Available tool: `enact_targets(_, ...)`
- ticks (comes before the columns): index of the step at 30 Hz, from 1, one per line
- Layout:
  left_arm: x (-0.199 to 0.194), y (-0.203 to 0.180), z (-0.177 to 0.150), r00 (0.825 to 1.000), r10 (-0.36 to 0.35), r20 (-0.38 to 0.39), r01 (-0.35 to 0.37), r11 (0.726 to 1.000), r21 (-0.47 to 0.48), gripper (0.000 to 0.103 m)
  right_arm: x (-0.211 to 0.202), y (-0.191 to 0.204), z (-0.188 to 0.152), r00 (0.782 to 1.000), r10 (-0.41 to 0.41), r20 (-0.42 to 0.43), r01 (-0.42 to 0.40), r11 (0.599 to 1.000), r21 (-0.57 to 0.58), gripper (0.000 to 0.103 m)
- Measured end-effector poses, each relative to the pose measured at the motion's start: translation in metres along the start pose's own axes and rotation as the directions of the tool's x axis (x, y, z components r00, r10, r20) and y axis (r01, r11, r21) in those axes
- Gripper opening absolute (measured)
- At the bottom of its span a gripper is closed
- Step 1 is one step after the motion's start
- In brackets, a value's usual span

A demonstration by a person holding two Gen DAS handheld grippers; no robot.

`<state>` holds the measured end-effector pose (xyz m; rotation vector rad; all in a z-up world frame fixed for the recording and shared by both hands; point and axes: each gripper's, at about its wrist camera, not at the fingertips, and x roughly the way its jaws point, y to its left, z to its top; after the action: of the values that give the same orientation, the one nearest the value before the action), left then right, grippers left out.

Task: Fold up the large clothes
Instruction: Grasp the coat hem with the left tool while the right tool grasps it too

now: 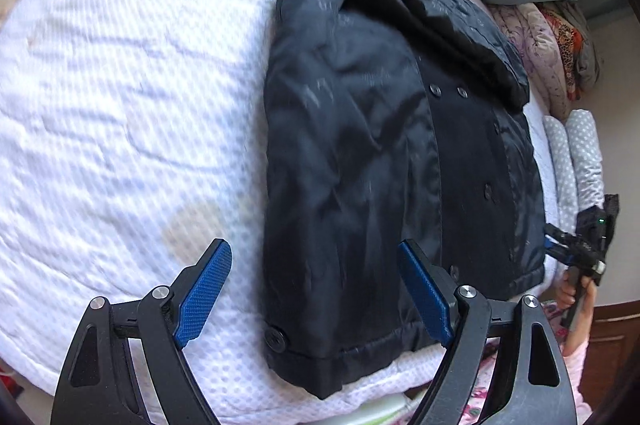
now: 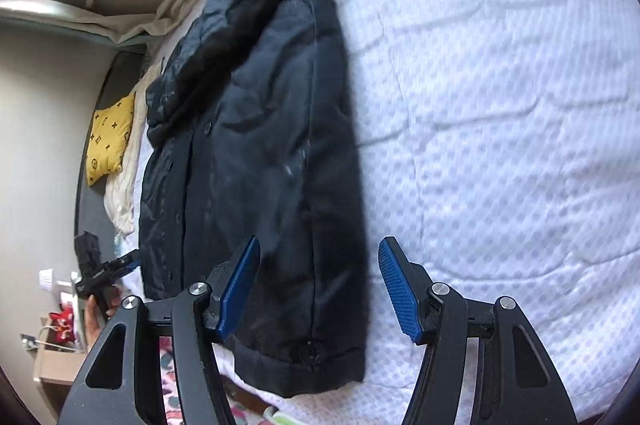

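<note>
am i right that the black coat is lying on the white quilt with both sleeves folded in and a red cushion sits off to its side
Not quite: the cushion is yellow with a dark pattern, not red, as the right wrist view shows. The rest holds: the black coat lies on the white quilt, sleeves folded in.

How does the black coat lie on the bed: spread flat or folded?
Partly folded: the black coat has both sleeves laid inward over its front; the hem remains unfolded.

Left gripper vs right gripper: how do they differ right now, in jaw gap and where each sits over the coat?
Left gripper stands wider open; right gripper shows a narrower gap. The left straddles the black coat at one bottom corner of the hem, near a large button; the right straddles the opposite hem corner, with its own button. Shared: blue pads, pointing down, nothing gripped.
</note>
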<state>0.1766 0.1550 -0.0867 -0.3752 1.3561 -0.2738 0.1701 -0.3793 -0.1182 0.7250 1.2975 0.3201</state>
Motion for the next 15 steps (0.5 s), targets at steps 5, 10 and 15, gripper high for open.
enact_targets(5,0.009,0.001,-0.008,0.998,-0.038,-0.042,0.038,0.999,-0.007,0.083,0.015,0.001,-0.004,0.995,0.073,-0.069,-0.072,0.997,0.020,0.060)
enact_targets(10,0.014,-0.001,-0.013,0.995,-0.068,-0.072,0.069,0.998,0.011,0.068,0.030,0.002,-0.009,0.984,0.124,-0.125,-0.121,0.992,0.035,0.060)
enact_targets(15,0.018,0.000,-0.014,0.993,-0.091,-0.078,0.090,0.996,-0.010,0.066,0.037,0.008,-0.012,0.976,0.149,-0.158,-0.148,0.989,0.017,0.060)
